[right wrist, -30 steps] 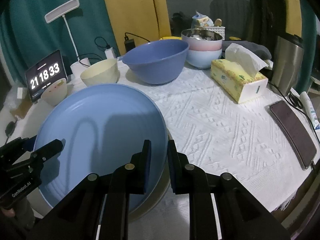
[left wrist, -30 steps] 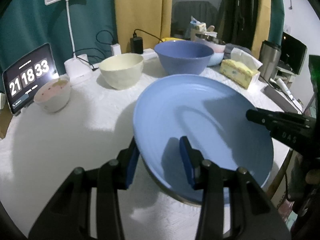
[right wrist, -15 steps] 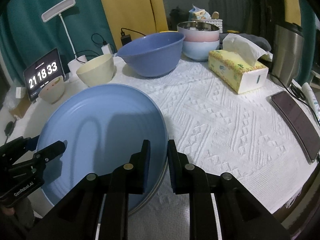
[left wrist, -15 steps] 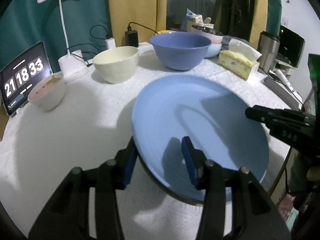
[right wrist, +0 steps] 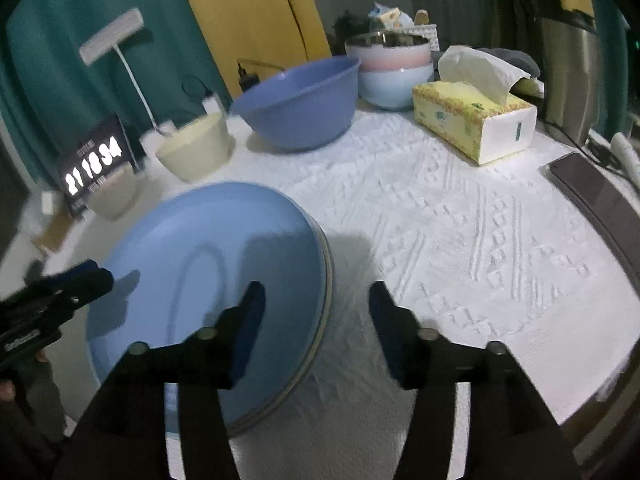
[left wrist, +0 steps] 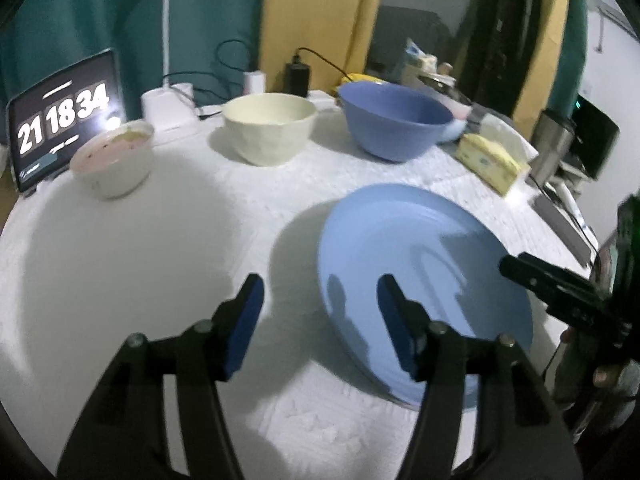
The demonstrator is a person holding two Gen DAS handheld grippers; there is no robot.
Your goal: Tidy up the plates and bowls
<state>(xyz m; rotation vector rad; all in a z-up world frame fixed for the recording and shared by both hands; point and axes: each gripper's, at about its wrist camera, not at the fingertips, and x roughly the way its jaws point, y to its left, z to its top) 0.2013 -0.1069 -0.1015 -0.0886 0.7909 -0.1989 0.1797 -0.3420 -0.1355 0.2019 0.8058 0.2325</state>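
Now both claws are opening, their pads clear of the blue plate (left wrist: 420,272), which lies flat on the white-clothed desk (left wrist: 140,248). Left claw (left wrist: 320,300) straddles its left rim; right claw (right wrist: 316,304) straddles its right rim.

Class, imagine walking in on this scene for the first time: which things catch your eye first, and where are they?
The big light-blue round plate near the table's front edge, topping a stack, with both grippers' jaws opening astride its rim. Behind it, a large blue plastic bowl stands mid-table, and a glowing digital clock screen at the far left.
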